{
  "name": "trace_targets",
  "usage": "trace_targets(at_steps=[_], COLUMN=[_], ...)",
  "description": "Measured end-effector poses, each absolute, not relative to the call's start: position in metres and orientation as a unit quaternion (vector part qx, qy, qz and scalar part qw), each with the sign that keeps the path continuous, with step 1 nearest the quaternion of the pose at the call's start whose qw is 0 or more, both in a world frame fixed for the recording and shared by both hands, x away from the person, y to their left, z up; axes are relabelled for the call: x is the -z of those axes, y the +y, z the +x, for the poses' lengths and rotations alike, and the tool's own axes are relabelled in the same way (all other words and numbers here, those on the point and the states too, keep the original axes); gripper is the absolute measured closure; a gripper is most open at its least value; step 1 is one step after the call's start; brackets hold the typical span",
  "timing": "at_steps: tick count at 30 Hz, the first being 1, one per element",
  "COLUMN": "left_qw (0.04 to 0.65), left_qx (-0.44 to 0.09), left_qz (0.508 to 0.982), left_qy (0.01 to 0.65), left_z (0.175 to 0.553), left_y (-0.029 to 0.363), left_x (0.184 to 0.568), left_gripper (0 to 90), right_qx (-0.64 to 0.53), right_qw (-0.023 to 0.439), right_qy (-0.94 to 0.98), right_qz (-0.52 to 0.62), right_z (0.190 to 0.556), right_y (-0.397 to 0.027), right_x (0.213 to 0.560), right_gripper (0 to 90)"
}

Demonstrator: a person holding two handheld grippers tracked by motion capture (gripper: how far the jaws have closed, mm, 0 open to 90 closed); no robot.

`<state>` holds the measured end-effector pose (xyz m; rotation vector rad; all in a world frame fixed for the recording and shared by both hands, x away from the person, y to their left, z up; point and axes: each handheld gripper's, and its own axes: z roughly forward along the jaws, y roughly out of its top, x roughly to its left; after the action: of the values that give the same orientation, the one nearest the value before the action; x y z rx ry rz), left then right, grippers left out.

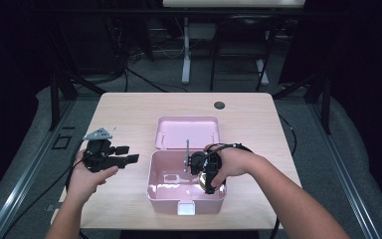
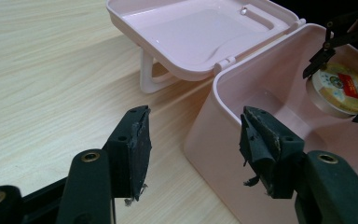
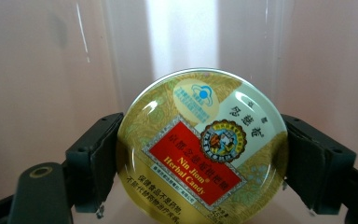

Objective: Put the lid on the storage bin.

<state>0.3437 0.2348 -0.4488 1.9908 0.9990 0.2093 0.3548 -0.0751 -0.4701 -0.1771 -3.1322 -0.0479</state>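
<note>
On the left, our left gripper (image 1: 129,154) hovers over the desk (image 1: 129,107), jaws spread wide and holding nothing. Middle: one pink box (image 1: 154,186), its one lid (image 1: 187,131) flipped back. Right: our right gripper (image 1: 209,188) clamps one round candy tin (image 3: 202,149) inside that box.

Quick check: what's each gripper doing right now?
Left gripper: open, holding nothing, beside the pink box.
Right gripper: closed on the candy tin inside the box.
</note>
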Motion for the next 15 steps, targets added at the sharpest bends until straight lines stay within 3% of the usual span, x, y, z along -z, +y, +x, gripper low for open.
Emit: trace_targets(at_steps=[15], left_qw=[0.436], left_qx=[-0.083], left_qz=[0.800], left_qy=[0.403], left_z=[0.344], left_y=[0.235], left_x=[0.449], left_gripper=[42.8], right_qx=[0.013], right_qw=[0.009], right_qy=[-0.996], right_qz=[-0.087], right_z=[0.359], right_y=[-0.075], right_x=[0.486], right_gripper=[19.4])
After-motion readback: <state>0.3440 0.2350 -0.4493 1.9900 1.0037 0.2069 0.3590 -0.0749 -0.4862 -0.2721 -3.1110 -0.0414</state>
